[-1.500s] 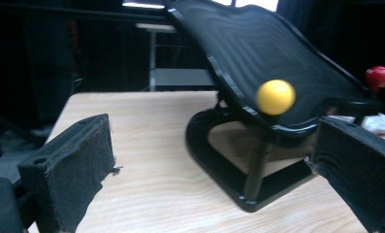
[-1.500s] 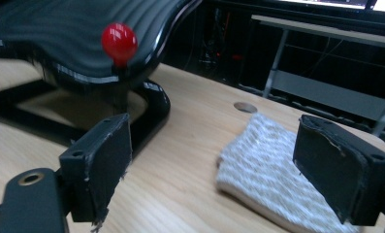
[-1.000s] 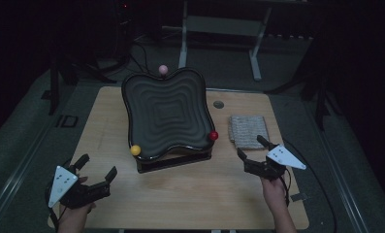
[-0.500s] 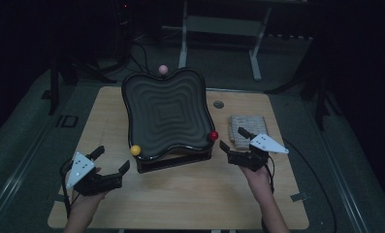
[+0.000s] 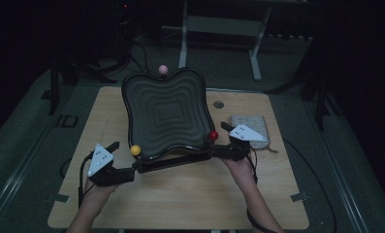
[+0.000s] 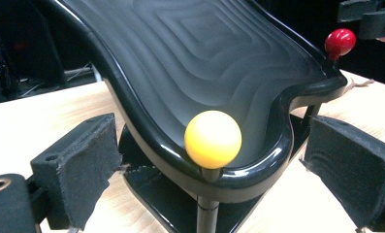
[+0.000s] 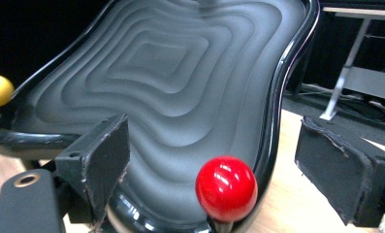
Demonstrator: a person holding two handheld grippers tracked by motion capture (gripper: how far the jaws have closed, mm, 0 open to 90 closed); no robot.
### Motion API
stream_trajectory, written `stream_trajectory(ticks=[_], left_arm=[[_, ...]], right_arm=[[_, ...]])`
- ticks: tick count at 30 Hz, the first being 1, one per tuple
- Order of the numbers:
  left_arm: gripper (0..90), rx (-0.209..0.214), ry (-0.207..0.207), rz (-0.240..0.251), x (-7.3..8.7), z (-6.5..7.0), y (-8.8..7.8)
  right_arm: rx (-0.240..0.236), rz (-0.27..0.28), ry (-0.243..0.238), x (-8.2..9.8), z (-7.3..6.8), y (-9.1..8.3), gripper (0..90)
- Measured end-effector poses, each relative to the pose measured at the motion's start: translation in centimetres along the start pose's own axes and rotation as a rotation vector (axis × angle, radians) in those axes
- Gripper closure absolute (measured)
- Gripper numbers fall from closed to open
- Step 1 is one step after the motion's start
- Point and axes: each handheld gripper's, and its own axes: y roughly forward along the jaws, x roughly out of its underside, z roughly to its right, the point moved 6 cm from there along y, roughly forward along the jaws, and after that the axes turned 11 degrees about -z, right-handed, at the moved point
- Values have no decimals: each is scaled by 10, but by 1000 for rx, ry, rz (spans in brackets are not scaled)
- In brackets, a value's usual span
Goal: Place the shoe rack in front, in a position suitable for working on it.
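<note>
A black wavy tray (image 5: 166, 111) stands tilted on a dark stand, with a ball on a stem at three of its corners. The yellow ball (image 5: 135, 150) is at the front left, the red ball (image 5: 213, 135) at the front right and a pink ball (image 5: 163, 69) at the back. My left gripper (image 5: 124, 159) is open, its pads on either side of the yellow ball (image 6: 212, 139) without touching it. My right gripper (image 5: 221, 138) is open too, and the red ball (image 7: 226, 188) sits between its pads (image 7: 95, 160) with gaps on both sides.
The wooden table (image 5: 180, 204) holds a grey woven pad (image 5: 250, 127) right of the tray, just behind my right gripper. A small dark disc (image 5: 218, 104) lies near the tray's back right. A metal frame (image 5: 219, 24) stands on the floor behind the table.
Both grippers have moved in from the table's front sides to the tray's front corners. The left now brackets the yellow ball and the right the red ball.
</note>
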Motion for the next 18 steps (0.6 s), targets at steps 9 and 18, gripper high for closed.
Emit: stream_trajectory(ticks=[9, 18], left_arm=[[190, 20, 32, -7, -2, 3, 11], [415, 21, 29, -20, 1, 3, 19]], right_arm=[[25, -89, -16, 9, -5, 20, 235], [37, -106, -12, 13, -2, 24, 449]])
